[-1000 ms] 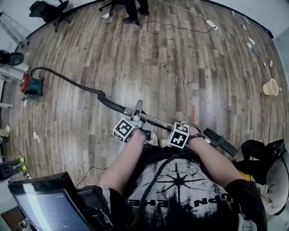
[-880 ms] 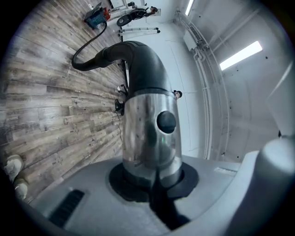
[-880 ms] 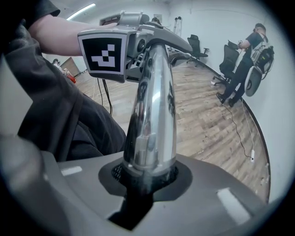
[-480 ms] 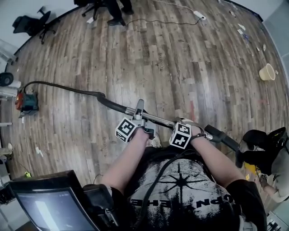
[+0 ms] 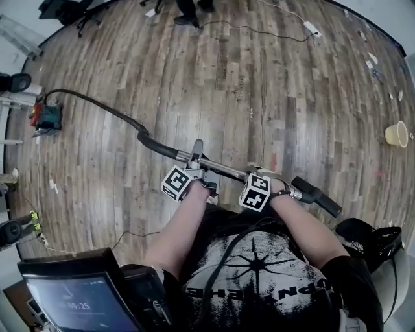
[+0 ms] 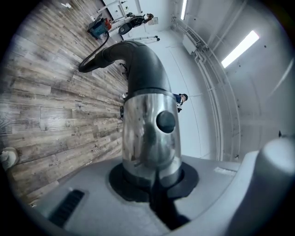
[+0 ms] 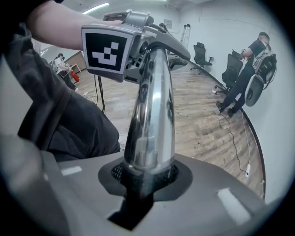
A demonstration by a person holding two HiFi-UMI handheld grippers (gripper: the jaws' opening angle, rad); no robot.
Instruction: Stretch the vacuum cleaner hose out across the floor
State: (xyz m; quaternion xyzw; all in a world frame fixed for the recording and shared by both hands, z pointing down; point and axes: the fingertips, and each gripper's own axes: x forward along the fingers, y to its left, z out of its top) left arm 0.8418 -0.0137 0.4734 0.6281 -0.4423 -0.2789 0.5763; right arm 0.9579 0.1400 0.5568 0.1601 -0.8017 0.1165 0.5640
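The vacuum's chrome wand tube is held level in front of me above the wooden floor. My left gripper is shut on the tube just behind the black curved handle. The chrome tube fills the left gripper view. My right gripper holds the same tube near its black end piece; its jaws are closing on the tube. The black hose runs left along the floor to the red and teal cleaner.
A paper cup stands on the floor at right. A person's legs and office chairs are at the far wall, with a cable and power strip. A screen sits low left, black bags low right.
Both grippers keep their hold on the tube at the same spots. The head view has swung a little; the hose and the cleaner lie much as before.
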